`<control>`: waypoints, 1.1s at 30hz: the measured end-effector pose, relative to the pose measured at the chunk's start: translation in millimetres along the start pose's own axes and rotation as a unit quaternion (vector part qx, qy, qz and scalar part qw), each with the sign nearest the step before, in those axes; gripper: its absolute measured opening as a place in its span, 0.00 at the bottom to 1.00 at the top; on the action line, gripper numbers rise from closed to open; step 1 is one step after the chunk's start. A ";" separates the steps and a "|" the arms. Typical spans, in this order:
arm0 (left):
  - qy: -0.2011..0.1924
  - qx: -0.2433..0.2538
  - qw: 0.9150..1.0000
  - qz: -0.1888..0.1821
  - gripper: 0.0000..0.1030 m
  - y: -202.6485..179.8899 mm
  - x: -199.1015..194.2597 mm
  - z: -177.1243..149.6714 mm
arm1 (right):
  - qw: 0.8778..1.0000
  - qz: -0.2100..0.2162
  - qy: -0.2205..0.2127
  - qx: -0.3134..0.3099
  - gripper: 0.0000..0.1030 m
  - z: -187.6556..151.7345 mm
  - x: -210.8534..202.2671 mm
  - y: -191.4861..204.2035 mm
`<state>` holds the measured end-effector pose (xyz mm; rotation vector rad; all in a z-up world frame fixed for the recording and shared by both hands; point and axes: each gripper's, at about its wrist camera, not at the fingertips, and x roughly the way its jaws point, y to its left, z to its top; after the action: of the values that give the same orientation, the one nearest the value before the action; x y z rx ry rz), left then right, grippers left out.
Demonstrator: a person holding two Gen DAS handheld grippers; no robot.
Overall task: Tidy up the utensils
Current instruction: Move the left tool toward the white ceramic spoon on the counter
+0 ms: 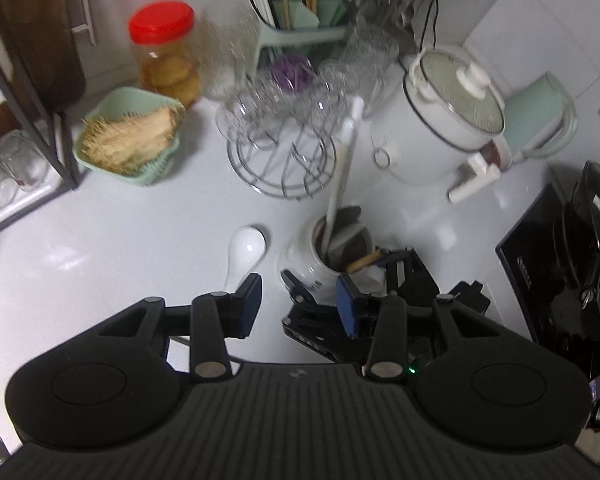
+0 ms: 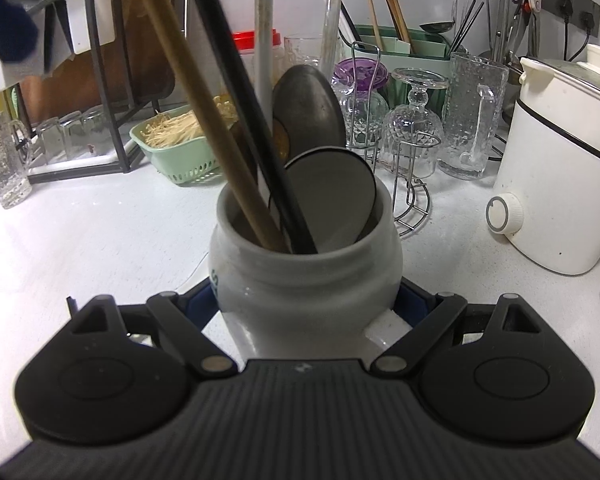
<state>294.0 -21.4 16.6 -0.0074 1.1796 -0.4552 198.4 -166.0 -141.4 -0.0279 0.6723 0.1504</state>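
Right now the right tongs (image 2: 306, 304) clamp the grey crock (image 2: 304, 272) by its lower body, one blue pad on each side, with the crock standing upright on the white counter (image 2: 80, 232). Handles crowd its mouth: a wooden one (image 2: 204, 120), a black one (image 2: 244, 120) and a pale one (image 2: 264, 60) lean up and leftward past the rim, and two round dark spoon heads (image 2: 328, 196) rest against the far wall.

From the left wrist view, the left tongs (image 1: 298, 304) stand half apart with nothing between the pads, above the counter just left of the crock (image 1: 320, 264). A white spoon (image 1: 244, 252) lies flat on the counter just ahead of the left pad (image 1: 248, 300), its bowl pointing away. The right tongs (image 1: 404, 280) sit just past the right pad.

Open counter stretches left of both tongs. Ahead of them it closes up: a green basket (image 1: 128, 140) of toothpicks, a red-lidded jar (image 1: 164, 52), a wire rack (image 1: 280, 148) of glasses and a white cooker (image 1: 444, 120) line the far side, with a green chopstick holder (image 1: 300, 16) behind. A dark appliance (image 1: 560, 264) walls off the right.
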 end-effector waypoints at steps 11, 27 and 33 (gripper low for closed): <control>-0.111 0.000 0.993 0.027 0.45 25.3 -25.8 -45.6 | 1.000 -0.002 -0.011 0.005 1.00 -1.3 -3.7 5.2; -0.130 -0.064 0.988 0.050 0.52 61.6 3.7 -99.6 | 0.999 -0.012 -0.034 0.023 1.00 3.9 -28.7 6.2; -0.134 -0.063 0.987 0.054 0.58 68.2 9.4 -106.8 | 0.999 -0.002 -0.038 0.024 1.00 5.2 -45.4 4.6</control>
<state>224.9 61.8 -50.0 -0.1108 0.9366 -0.2741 165.9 -167.0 -109.0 0.0218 0.6004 0.1309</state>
